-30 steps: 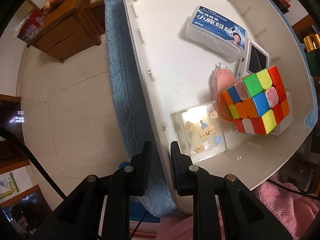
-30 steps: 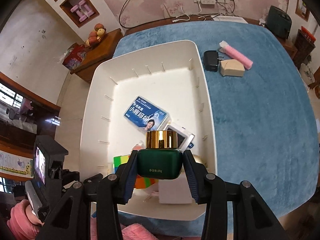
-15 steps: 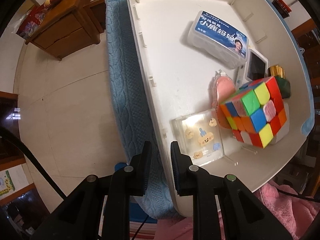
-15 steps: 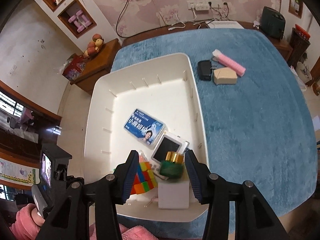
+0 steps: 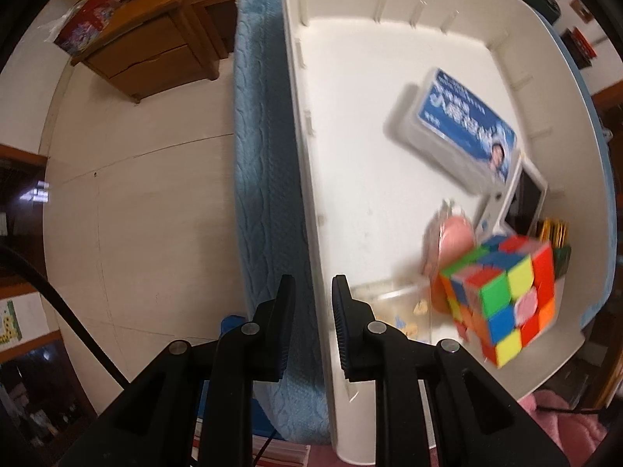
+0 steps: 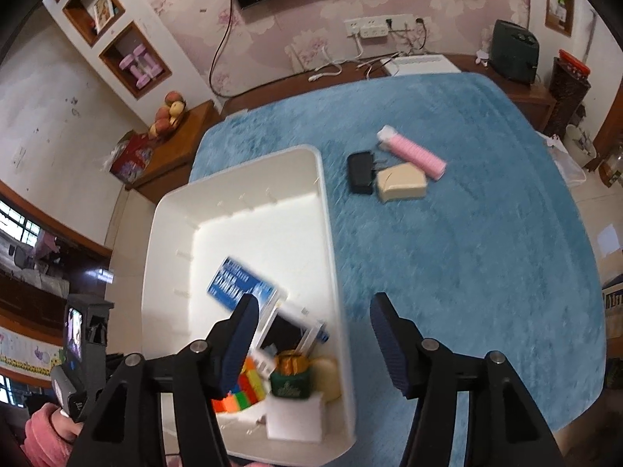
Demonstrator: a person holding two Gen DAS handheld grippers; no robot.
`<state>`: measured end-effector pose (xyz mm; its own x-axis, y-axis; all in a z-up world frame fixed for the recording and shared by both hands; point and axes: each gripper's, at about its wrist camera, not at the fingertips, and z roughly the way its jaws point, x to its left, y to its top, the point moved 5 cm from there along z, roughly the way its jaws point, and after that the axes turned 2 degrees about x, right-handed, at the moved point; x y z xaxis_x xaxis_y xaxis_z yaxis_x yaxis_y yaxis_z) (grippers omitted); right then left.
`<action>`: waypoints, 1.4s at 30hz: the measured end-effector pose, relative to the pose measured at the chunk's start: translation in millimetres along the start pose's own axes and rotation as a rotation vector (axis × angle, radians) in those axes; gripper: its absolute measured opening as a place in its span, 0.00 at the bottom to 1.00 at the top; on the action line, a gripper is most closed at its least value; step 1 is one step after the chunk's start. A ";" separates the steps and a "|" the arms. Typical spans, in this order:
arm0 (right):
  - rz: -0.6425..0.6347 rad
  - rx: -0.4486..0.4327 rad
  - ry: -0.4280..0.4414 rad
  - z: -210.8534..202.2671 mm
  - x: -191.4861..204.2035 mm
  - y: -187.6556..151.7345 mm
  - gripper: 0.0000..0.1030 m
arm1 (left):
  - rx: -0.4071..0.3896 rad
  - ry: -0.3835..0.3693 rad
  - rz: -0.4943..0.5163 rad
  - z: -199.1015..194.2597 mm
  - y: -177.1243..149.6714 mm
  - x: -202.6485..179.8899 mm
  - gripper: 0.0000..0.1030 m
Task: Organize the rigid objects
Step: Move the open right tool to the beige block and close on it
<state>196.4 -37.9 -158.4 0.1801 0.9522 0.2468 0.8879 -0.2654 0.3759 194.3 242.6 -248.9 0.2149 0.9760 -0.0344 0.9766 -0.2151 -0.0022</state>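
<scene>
A: A lived-in room with floral wallpaper is seen, and a table covered by a plush blue cloth (image 6: 467, 253) fills the right wrist view. A white plastic bin (image 6: 327, 233) sits at its near-left part.

B: The dark green jar with the gold lid (image 6: 291, 375) is found inside that bin, at the near right corner, beside the multicoloured puzzle cube (image 6: 241, 389). It is no longer gripped: the right gripper (image 6: 311, 344) is above it, its jaws opening, with nothing pressed between the pads.

A: And the left gripper (image 5: 309, 327)?

B: It is clenched across the bin's near-left wall (image 5: 311, 179), one finger inside, one outside. The bin is judged to be steadied that way.

A: What remains?

B: Three things are left on the cloth at about twelve to one o'clock from the right gripper, well apart from it: a black rectangular case (image 6: 360, 173), a beige rounded box (image 6: 401, 183), and a pink ribbed cylinder with a white cap (image 6: 414, 151). The cylinder's long axis runs from ten to four o'clock. The right hand is judged nearer; the left is occupied.
</scene>
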 end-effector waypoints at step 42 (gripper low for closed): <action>-0.166 -0.248 -0.045 157.2 -92.2 80.1 0.70 | 0.086 0.099 -0.206 26.1 34.8 -4.0 0.20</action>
<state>317.5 -123.1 -291.4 0.0645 0.9900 0.1257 0.7772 -0.1289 0.6159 227.2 230.3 -274.8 0.0157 0.9972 0.0735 0.9964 -0.0095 -0.0846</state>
